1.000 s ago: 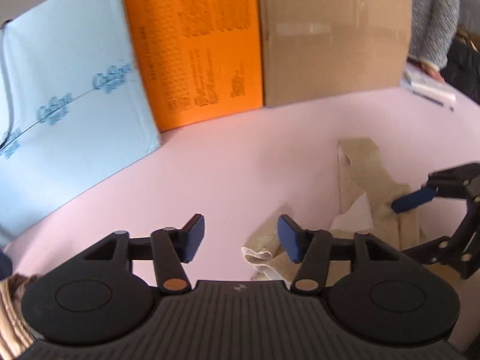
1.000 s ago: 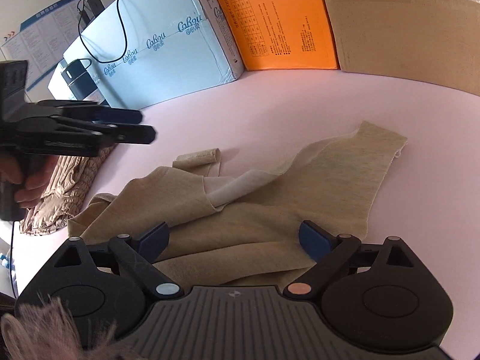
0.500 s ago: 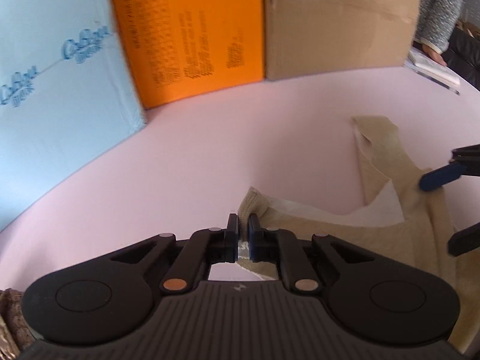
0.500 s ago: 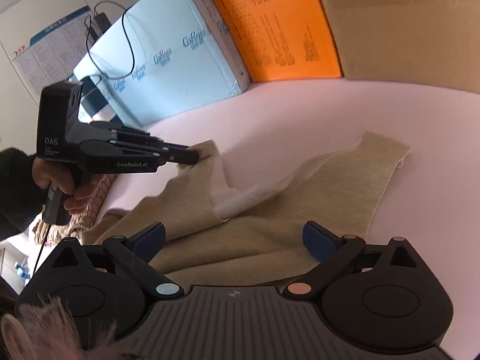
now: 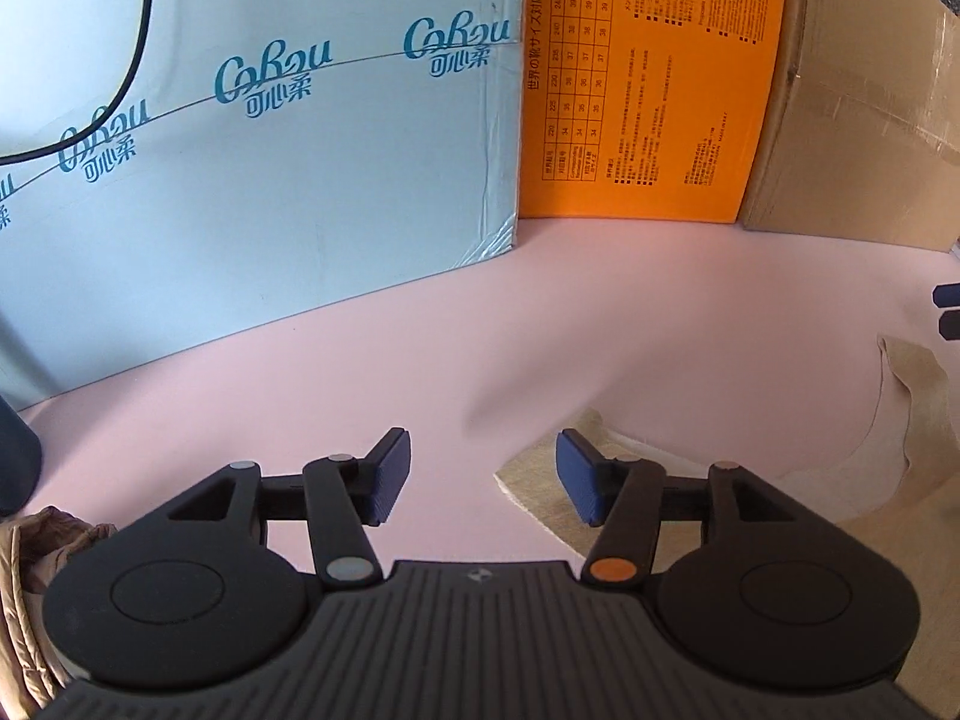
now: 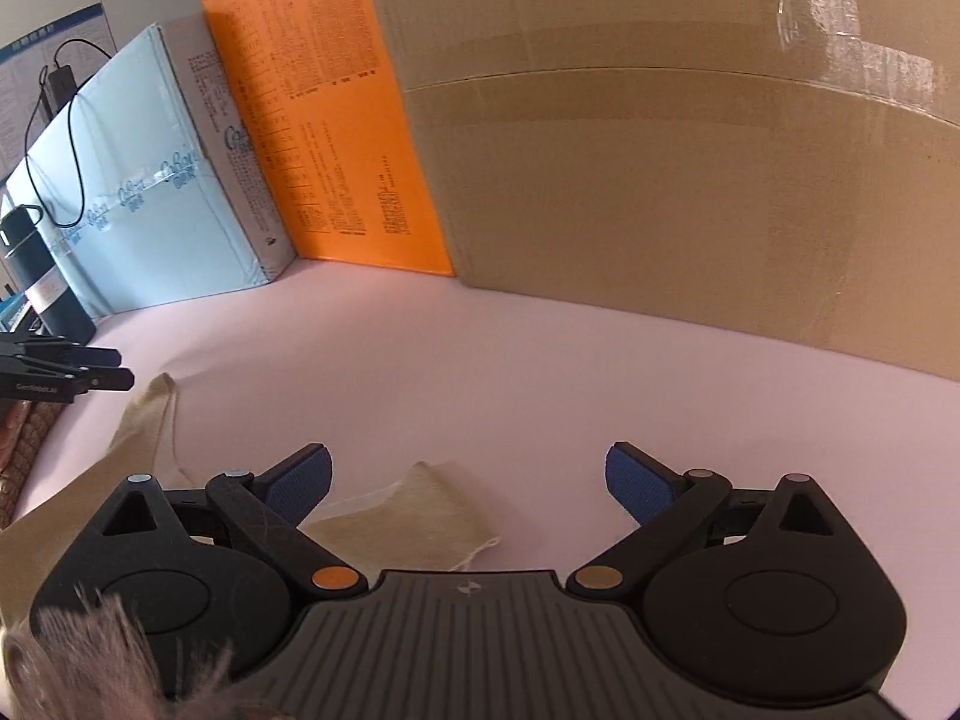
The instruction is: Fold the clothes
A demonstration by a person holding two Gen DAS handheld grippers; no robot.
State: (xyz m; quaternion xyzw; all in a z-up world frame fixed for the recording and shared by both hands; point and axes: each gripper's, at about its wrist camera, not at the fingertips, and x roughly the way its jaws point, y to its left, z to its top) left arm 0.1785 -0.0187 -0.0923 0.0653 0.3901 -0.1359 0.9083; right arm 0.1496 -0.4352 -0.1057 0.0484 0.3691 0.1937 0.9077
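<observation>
Jaws of both grippers gape over the beige garment (image 5: 780,498), boxes (image 6: 660,180) walling the pink table (image 6: 540,372) ahead.

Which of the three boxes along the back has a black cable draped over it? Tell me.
The pale blue box, leftmost of the three. The cable loops across its face; the orange box and brown cardboard box carry none.

Bare pink counter (image 5: 540,324) fills mid-frame, open to passage. The blue box (image 5: 252,120), orange box (image 5: 648,78) and cardboard box (image 6: 690,150) wall off the upper frame; a dark bottle (image 6: 42,276) stands at left.
</observation>
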